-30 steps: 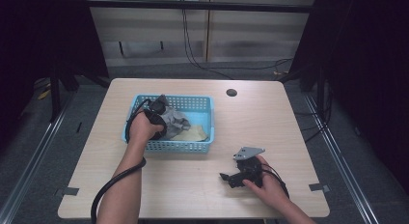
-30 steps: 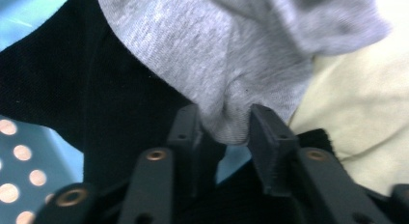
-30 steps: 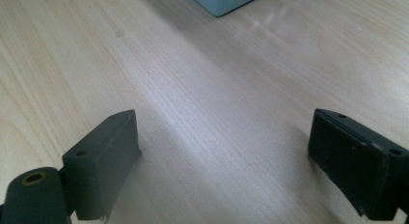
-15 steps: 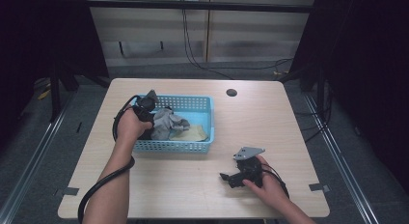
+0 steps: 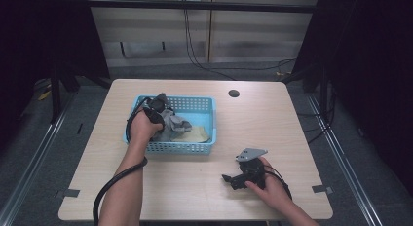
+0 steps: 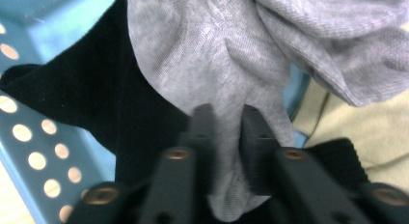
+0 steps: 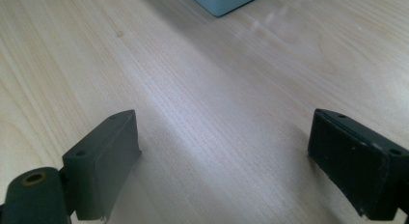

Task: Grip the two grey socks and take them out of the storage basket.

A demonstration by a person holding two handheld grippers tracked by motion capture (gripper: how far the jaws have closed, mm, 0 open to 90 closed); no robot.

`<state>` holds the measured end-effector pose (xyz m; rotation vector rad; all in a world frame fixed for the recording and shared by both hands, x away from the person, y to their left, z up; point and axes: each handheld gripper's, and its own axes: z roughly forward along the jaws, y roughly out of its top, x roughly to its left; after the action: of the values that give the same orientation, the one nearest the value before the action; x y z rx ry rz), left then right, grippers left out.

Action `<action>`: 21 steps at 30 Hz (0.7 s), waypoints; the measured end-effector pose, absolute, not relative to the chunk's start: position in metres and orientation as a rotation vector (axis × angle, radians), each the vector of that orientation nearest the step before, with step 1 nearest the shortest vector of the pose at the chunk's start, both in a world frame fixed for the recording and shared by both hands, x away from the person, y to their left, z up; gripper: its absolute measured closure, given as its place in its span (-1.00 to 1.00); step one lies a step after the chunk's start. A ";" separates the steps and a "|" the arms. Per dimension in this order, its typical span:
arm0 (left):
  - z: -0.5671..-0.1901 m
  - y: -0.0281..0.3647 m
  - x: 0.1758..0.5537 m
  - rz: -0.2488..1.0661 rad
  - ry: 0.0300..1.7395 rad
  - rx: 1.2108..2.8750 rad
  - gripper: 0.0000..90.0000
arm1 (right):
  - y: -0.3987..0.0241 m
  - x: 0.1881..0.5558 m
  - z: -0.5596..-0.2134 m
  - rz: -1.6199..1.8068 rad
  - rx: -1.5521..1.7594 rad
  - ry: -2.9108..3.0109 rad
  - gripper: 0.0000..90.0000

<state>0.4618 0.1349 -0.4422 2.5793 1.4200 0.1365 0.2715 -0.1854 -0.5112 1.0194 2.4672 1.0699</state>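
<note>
Pinching a fold of soft grey knitted cloth (image 6: 217,89), the left gripper (image 6: 226,122) is reaching into the blue perforated plastic basket (image 5: 204,105), its jaws having just closed on the fabric beside a black garment (image 6: 96,103). Resting on the pale wooden table (image 5: 195,187), the right gripper (image 7: 224,151) is holding its jaws wide apart, gripping nothing.

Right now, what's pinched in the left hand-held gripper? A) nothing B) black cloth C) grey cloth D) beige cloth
C: in the left gripper view the left hand-held gripper has its jaws pressed on a fold of the grey cloth, inside the blue basket; the black cloth lies beside it.
</note>
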 end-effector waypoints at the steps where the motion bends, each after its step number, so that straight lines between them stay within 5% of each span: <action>1: -0.438 0.134 0.461 0.118 1.424 2.583 0.86 | -0.185 0.272 -0.511 1.070 1.019 2.468 -0.77; 21: -0.345 0.131 0.450 0.014 1.300 2.628 0.90 | -0.186 0.271 -0.511 1.066 1.020 2.470 -0.77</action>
<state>0.4502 0.1314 -0.3451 2.6281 1.3004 0.0136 0.2715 -0.1855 -0.5108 1.0198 2.4700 1.0663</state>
